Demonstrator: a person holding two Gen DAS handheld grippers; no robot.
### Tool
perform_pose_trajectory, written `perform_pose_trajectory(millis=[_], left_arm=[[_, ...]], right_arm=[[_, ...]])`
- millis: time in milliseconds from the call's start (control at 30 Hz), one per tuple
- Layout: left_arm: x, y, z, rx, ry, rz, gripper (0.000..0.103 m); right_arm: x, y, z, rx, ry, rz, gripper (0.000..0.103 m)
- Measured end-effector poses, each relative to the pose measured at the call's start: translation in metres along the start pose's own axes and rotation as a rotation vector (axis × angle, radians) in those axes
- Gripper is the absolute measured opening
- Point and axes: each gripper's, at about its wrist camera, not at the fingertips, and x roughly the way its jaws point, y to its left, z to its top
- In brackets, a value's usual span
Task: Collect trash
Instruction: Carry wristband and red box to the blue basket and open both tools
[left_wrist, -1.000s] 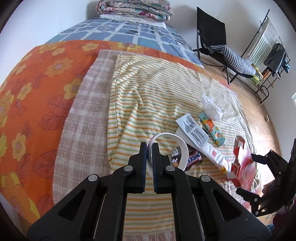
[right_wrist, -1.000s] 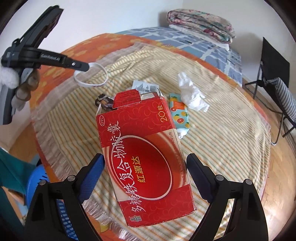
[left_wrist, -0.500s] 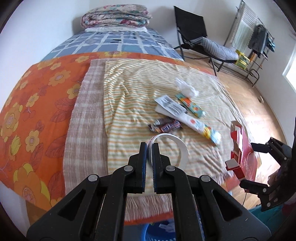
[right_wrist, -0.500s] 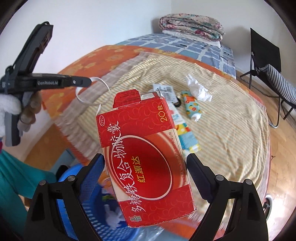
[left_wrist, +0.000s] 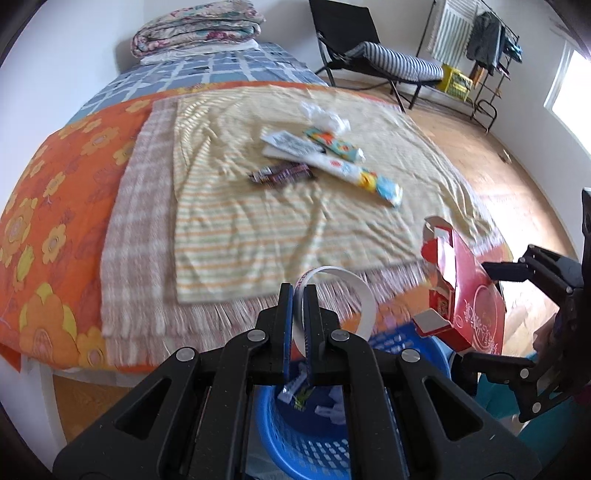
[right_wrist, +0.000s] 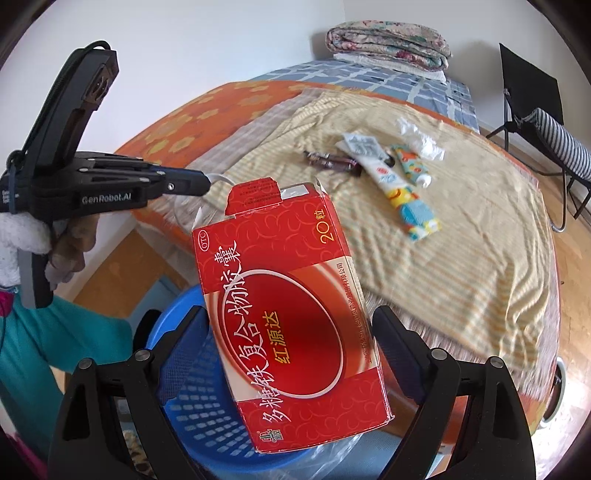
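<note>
White tape ring: pinched between the closed fingers of the left gripper, held above the blue basket. Red medicine box: clamped by the right gripper, likewise over the basket. Wrappers, toothpaste tube, probably crumpled tissue: left on the striped blanket

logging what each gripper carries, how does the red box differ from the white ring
The red box is a flat-sided carton, printed, its top flap open; the white ring is a thin, plain, curved band. The right gripper spans the box's width with jaws wide; the left gripper pinches the ring's band with jaws nearly closed. Both are held over the blue basket.
</note>
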Motion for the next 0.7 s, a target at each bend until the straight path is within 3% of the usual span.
perform_pose_trajectory(millis=[367,700], left_arm=[[0.016,-0.015,-0.05,0.043,0.075,0.027,0.003],[0.029,-0.026,-0.073,0.055,0.129,0.014,0.003]], right_arm=[[0.013,0.014,-0.049,0.028,0.071,0.038,0.09],[0.025,0.017,-0.067,0.056,0.11,0.059,0.09]])
